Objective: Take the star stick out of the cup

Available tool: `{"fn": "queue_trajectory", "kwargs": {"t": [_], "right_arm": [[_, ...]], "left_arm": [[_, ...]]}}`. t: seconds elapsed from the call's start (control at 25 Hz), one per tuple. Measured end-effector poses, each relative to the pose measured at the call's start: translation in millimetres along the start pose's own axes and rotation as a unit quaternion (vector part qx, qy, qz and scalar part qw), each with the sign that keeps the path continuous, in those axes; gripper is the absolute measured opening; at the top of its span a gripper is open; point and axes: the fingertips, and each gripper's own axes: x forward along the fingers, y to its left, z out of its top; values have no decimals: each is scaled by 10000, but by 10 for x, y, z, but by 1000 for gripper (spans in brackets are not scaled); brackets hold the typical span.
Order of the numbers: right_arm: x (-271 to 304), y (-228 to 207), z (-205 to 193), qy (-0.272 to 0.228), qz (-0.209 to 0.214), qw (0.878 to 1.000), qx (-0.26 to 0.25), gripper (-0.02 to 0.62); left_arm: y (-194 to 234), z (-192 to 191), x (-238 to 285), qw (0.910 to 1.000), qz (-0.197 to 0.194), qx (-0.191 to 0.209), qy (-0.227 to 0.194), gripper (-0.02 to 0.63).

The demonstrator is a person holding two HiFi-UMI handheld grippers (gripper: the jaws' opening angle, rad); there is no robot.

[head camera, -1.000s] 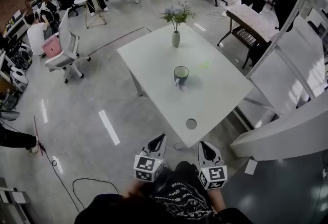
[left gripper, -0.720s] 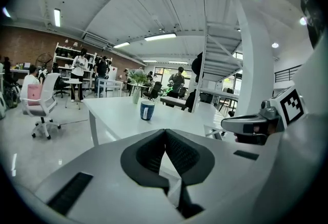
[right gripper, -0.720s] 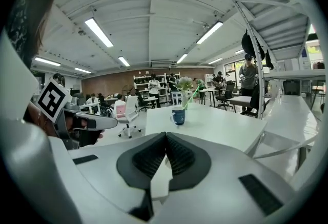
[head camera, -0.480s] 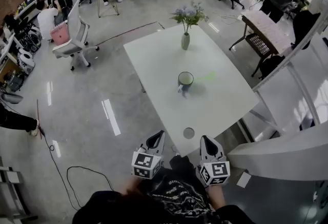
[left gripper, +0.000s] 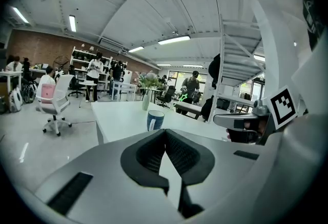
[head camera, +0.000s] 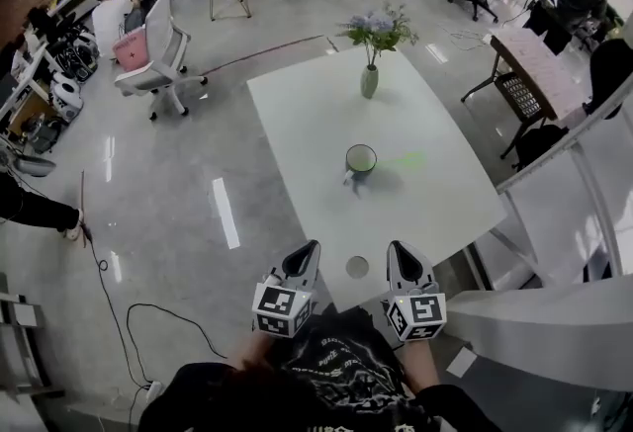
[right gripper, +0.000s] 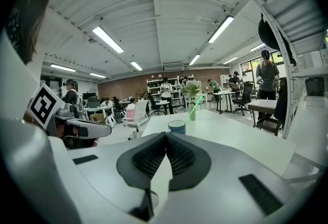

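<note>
A white rectangular desk (head camera: 297,114) is standing on a glossy grey floor (head camera: 168,222). Near its middle a dark round cup (head camera: 360,161) is sitting upright, with a faint green stick (head camera: 404,161) showing just to its right, too blurred to make out its shape. At the far end a slim grey-green vase (head camera: 369,82) is holding pale blue flowers (head camera: 376,27). A round grey cable port (head camera: 357,267) is lying by the near edge. The left tongs (head camera: 303,260) and right tongs (head camera: 403,262) are hovering side by side at that near edge, pointing toward the cup and well apart from it. A white office chair (head camera: 158,59) is standing at the far left.
</note>
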Motion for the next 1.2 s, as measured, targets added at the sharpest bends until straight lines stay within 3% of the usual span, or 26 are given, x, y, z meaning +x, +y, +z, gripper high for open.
{"fn": "queue_trajectory", "kwargs": {"t": [0.44,0.64,0.8,1.2], "right_arm": [[544,-529,222,69,467,9989,30,9],[718,-683,190,132,699,9970,295,71],[909,-781,220,126,747,9962,436,140],[1297,-936,218,220,701,9958,538,146]], "left_arm": [[-107,101,475,9993,377,0,-20,20],[-127,97,606,9982,589,-107,-94,20],[-76,76,667,9972,733,-128,-86,20],[-62,58,765,9969,781,-101,-84,20]]}}
